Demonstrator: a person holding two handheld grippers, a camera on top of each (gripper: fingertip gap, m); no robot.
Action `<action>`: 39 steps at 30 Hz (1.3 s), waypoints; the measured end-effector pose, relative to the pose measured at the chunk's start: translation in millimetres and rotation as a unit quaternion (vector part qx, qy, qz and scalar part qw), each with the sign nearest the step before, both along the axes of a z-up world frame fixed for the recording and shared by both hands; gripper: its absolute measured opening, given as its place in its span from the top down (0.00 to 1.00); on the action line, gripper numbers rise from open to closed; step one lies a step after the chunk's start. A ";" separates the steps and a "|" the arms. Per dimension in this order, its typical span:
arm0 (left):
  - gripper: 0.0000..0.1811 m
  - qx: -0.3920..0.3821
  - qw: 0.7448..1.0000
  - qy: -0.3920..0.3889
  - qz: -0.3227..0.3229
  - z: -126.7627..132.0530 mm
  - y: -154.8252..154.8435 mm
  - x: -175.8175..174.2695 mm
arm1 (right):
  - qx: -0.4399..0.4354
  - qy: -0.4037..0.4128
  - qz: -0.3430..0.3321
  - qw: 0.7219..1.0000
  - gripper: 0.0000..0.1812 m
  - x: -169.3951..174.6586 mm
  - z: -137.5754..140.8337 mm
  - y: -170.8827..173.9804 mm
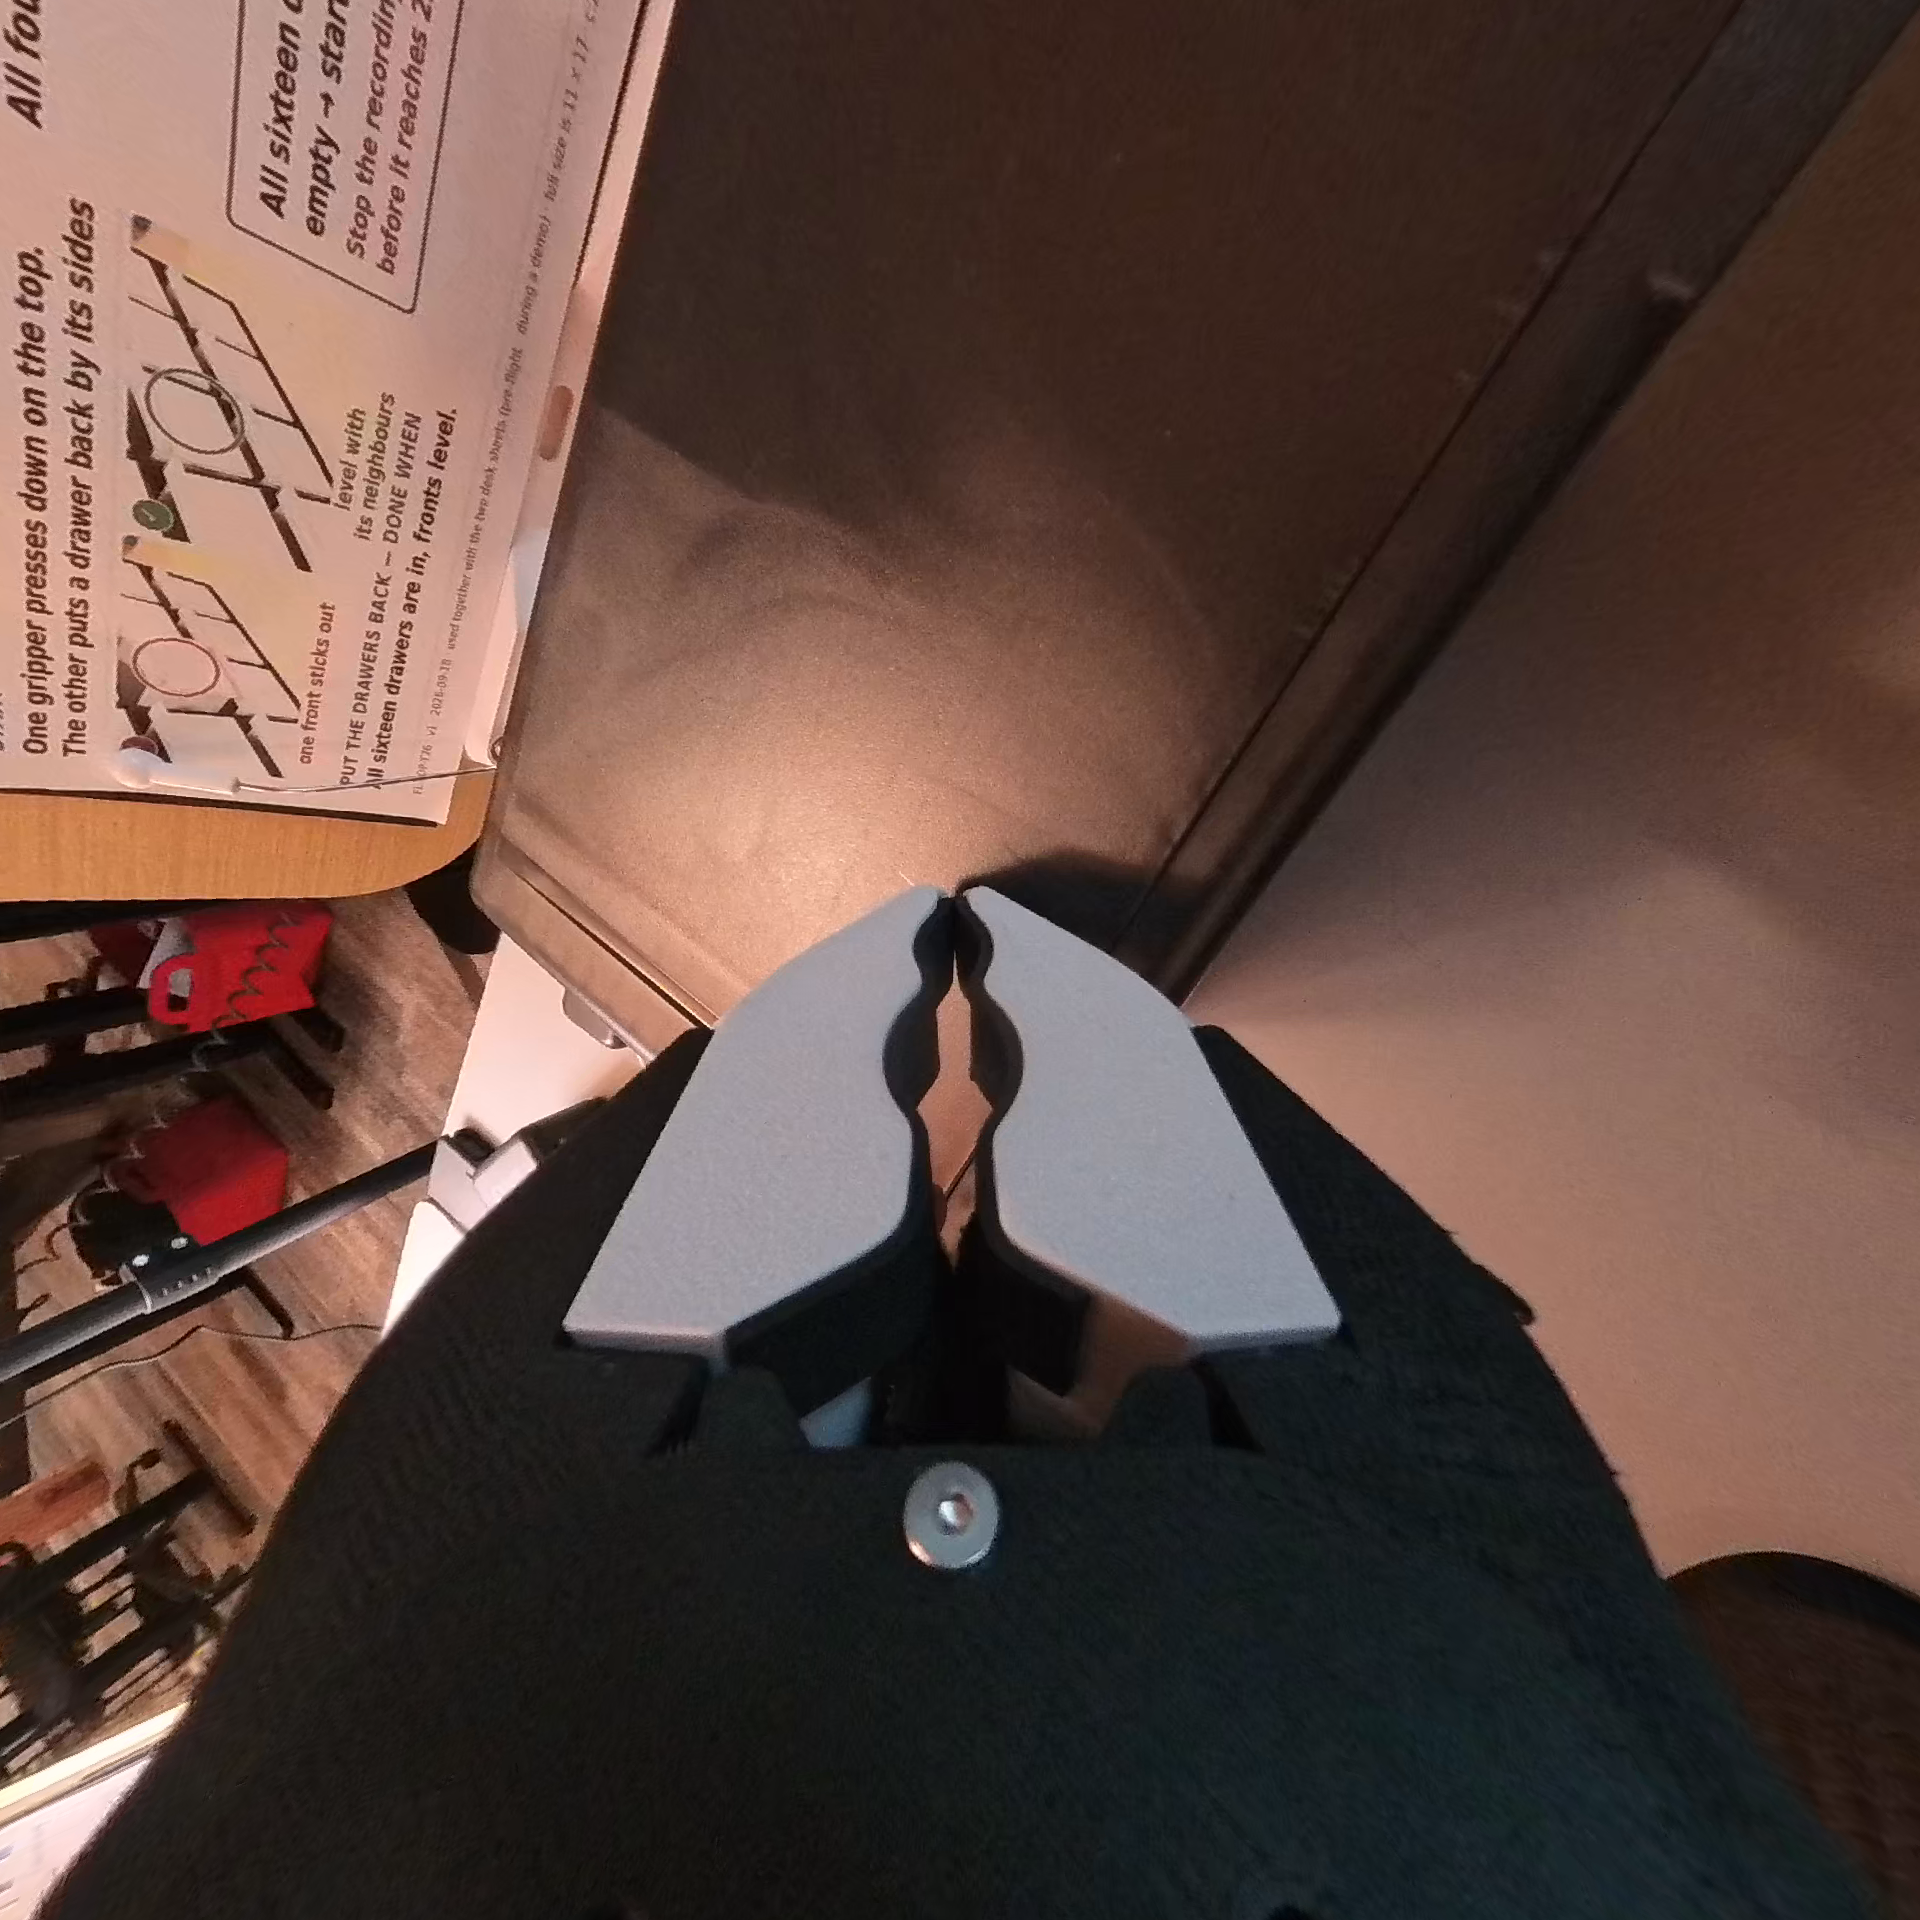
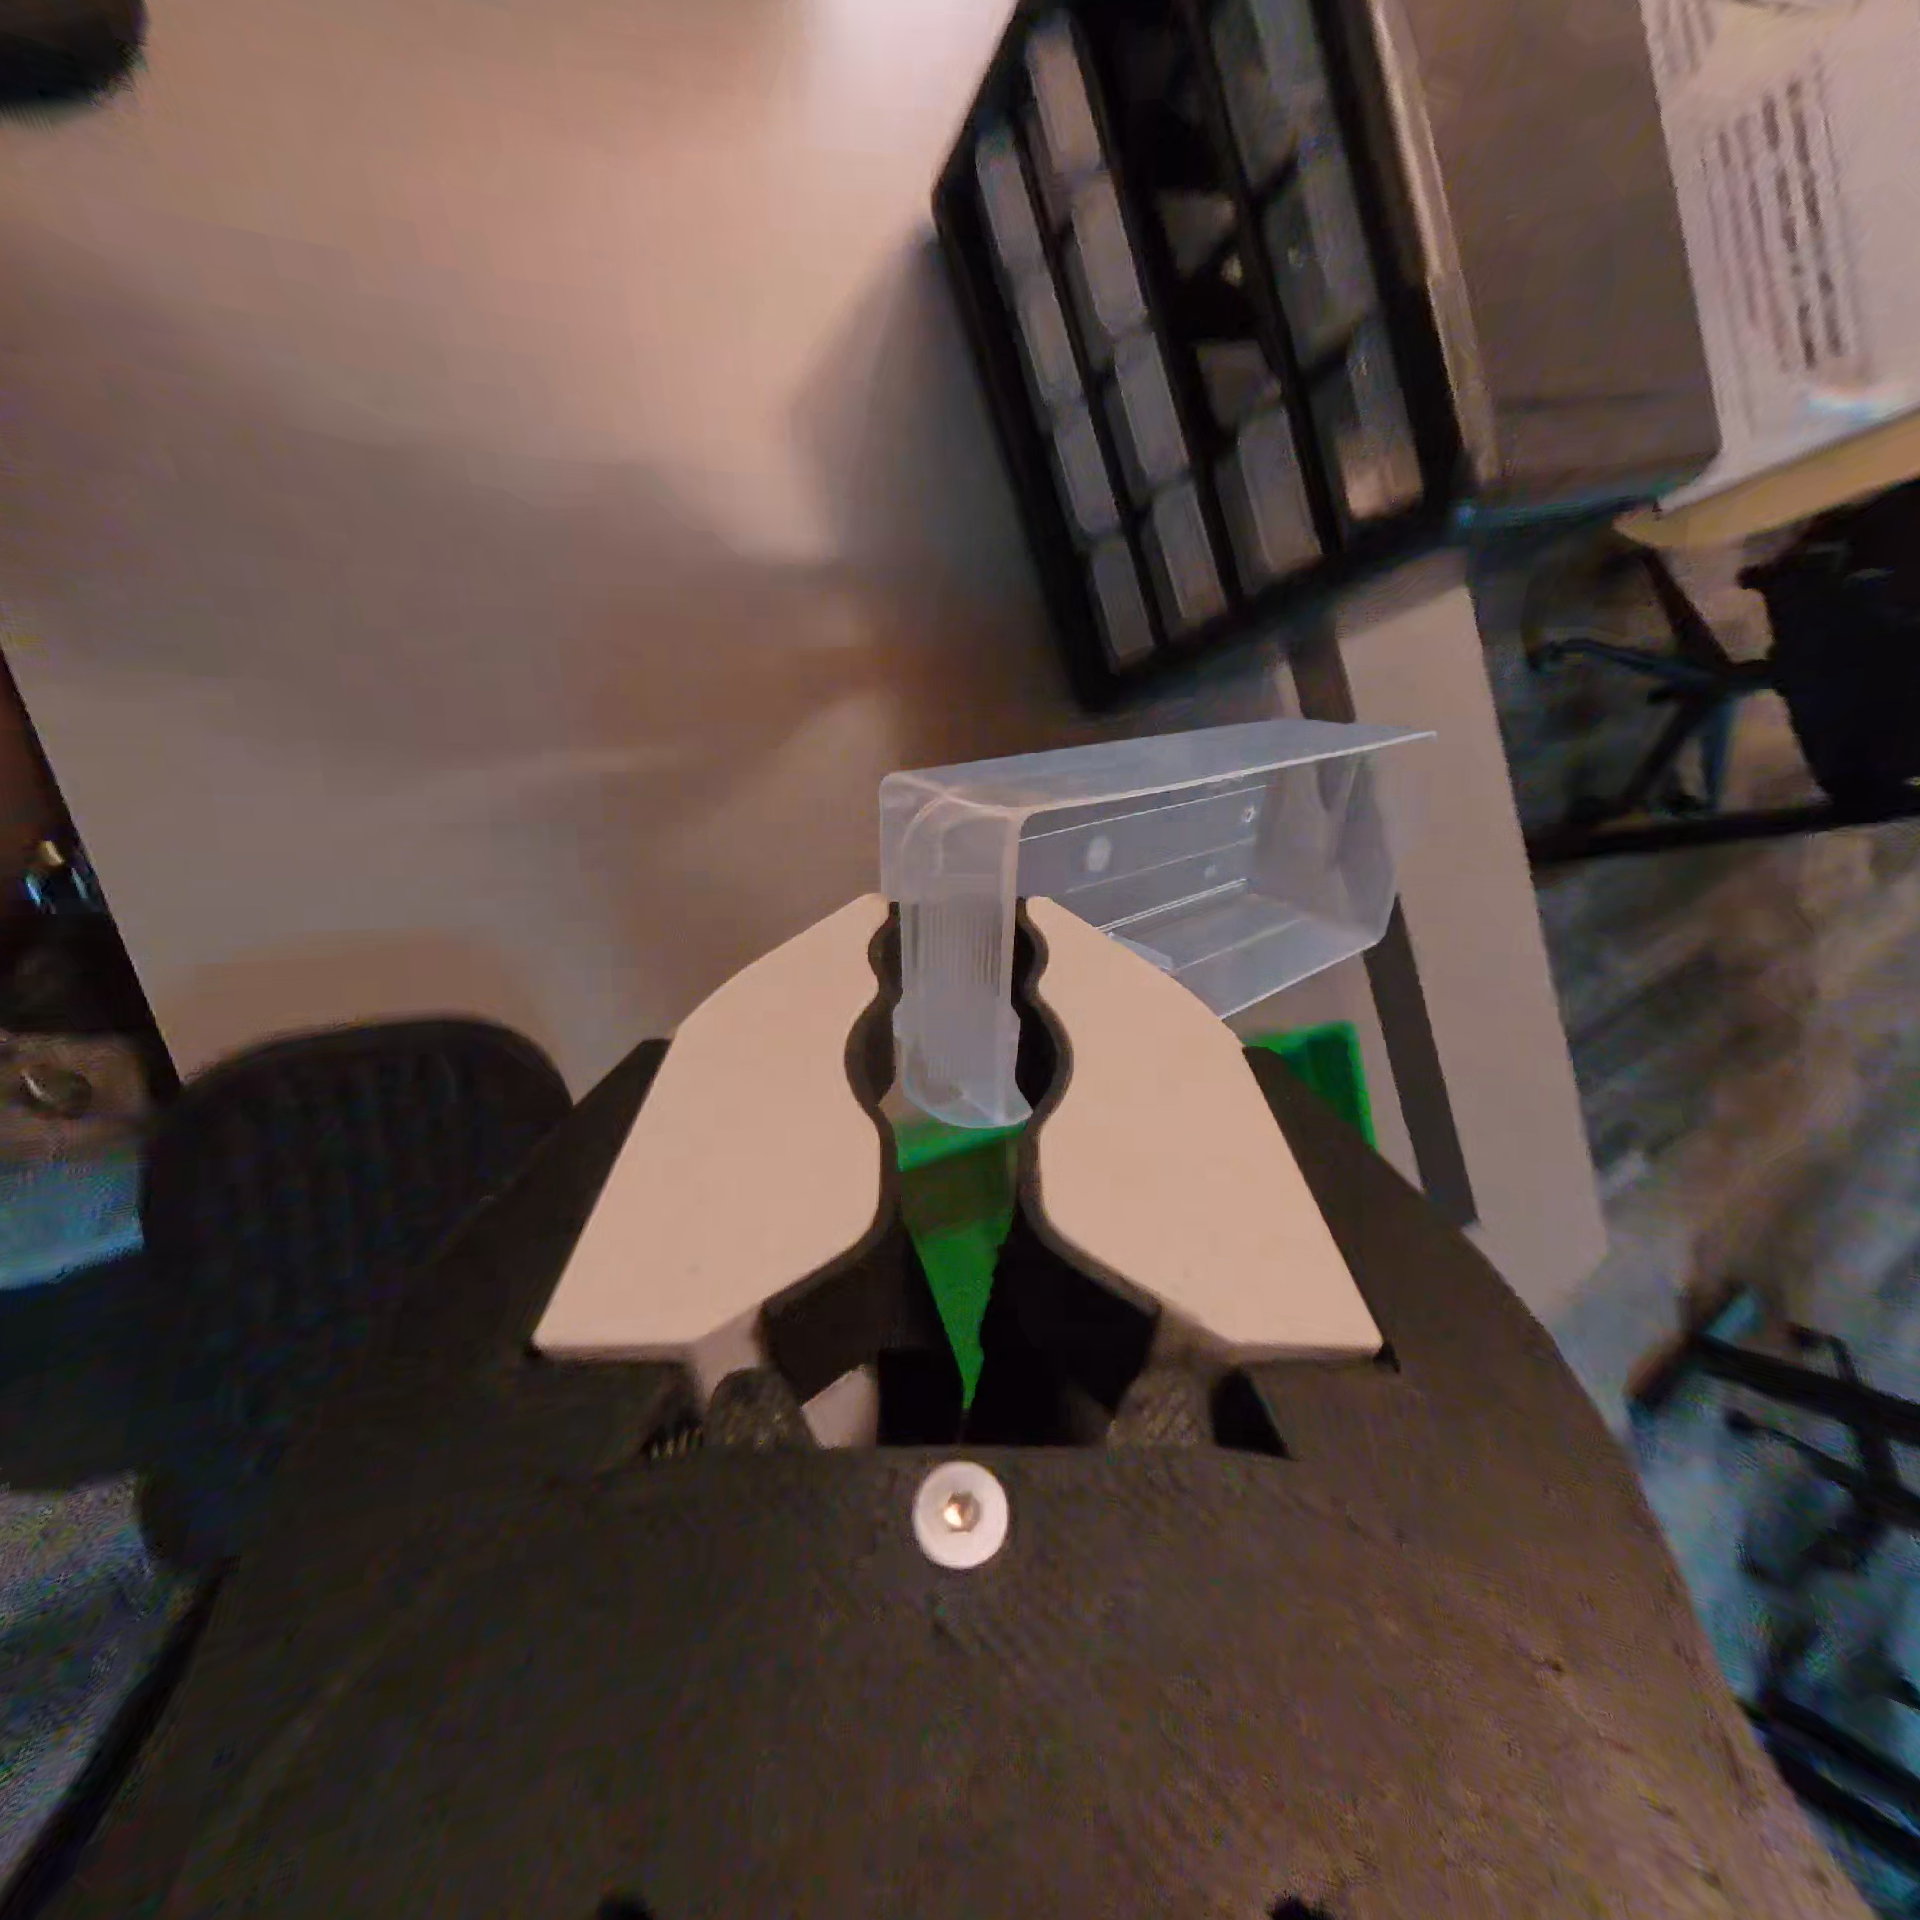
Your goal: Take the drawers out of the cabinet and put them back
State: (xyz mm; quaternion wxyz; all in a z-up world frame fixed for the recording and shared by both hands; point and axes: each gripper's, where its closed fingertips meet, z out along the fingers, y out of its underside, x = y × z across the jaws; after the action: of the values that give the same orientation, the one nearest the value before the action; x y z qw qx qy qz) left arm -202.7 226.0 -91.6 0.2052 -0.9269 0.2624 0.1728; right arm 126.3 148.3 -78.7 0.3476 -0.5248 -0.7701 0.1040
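Dim, warm light; soft glare pool on the dark cabinet top (image 1: 935, 665). Motion blur over the cabinet (image 2: 1205, 343) front; wide-angle bending at edges.

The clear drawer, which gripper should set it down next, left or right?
Right, probably. The right gripper is already shut on the clear drawer by its handle, out of the cabinet. The left gripper is shut, holds nothing, and rests at the cabinet's dark outer surface.
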 end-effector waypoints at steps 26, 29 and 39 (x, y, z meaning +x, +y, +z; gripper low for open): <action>1.00 -0.012 1.000 0.027 -0.003 0.3 -0.2 0.0 | 0.042 -0.318 0.119 0.940 0.89 149.6 -135.6 27.0; 1.00 -0.008 1.000 0.017 -0.004 0.3 -0.3 0.1 | 0.040 -0.327 0.116 0.937 0.89 156.7 -147.2 33.4; 1.00 -0.007 1.000 0.022 -0.005 0.4 -0.4 0.1 | 0.096 -0.367 0.103 0.919 0.89 182.5 -161.8 67.8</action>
State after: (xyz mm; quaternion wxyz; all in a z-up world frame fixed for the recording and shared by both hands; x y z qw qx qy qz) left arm -202.5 225.6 -91.1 0.1937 -0.9230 0.2730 0.1897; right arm 308.8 216.1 -240.4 0.0764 -0.4080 -0.8997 -0.1348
